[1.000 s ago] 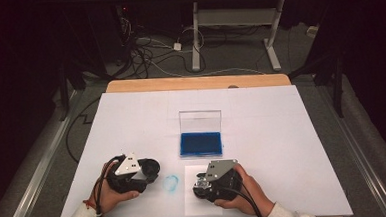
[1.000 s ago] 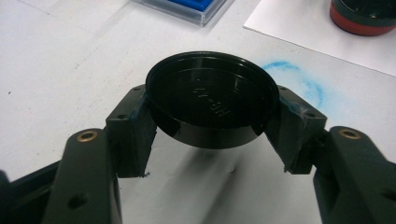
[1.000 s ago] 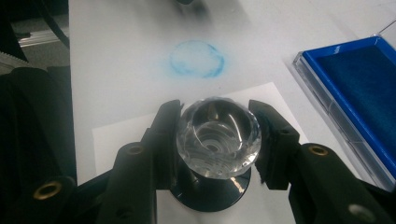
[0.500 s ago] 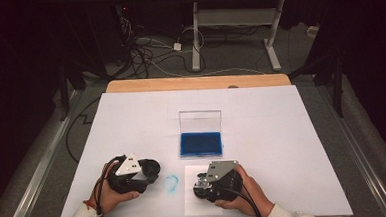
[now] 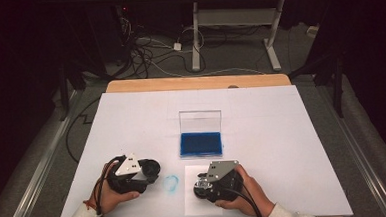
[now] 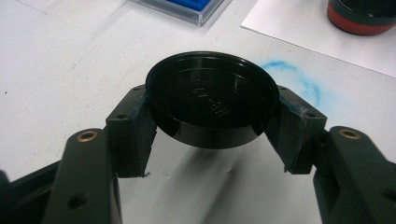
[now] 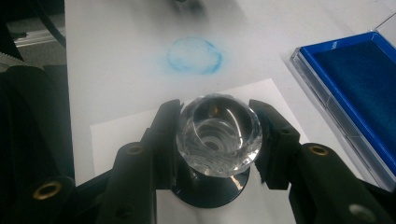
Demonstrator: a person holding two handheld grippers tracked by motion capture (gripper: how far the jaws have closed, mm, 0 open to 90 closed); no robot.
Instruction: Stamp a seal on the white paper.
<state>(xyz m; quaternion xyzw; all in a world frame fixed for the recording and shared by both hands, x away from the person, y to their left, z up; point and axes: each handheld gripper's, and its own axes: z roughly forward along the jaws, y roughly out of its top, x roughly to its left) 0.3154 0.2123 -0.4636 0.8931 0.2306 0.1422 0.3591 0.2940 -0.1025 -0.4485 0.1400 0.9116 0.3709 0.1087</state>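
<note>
High view: left claw (image 5: 151,169) and right claw (image 5: 203,184) low at the bench's (image 5: 282,134) near edge, ink pad (image 5: 201,143) open just beyond, ready for inking.
Left gripper view: claw pinching the black cap (image 6: 212,97), kept off the stamp.
Right gripper view: claw pinching the stamp's clear knob (image 7: 218,134), stamp upright on paper (image 7: 121,135), probably printing.

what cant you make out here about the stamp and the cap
- Stamp, right gripper view: its printing face is underneath, hidden by its own clear knob and dark base.
- Black cap, left gripper view: the raised lettering is too faint to read.
- Ink pad, right gripper view: cut off by the right edge.
</note>
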